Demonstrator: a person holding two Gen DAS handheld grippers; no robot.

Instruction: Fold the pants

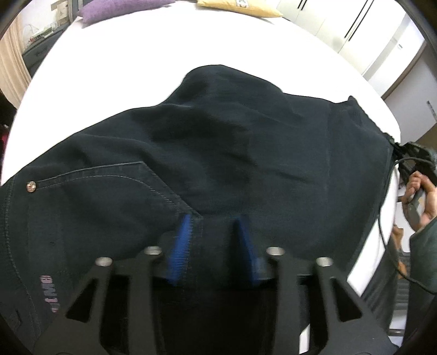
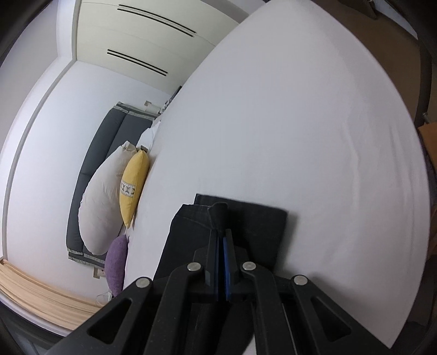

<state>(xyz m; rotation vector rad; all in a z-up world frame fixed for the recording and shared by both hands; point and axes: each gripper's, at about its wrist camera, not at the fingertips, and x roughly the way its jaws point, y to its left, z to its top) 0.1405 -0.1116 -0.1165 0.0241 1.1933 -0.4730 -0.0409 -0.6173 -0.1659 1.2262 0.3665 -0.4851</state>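
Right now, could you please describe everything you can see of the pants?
The pants are dark navy denim with stitched pocket seams and a metal rivet, lying rumpled across the white bed. The left gripper straddles the fabric near the pocket. The right gripper is shut on a raised fold.

A bed with a white sheet fills most of both views. At its head, in the right wrist view, a large white pillow leans against a dark grey padded headboard, with a yellow cushion touching it and a purple cushion just below. In the left wrist view the purple cushion and the yellow cushion lie well apart. White wardrobe doors with dark slot handles stand behind. A beige curtain hangs at the side.
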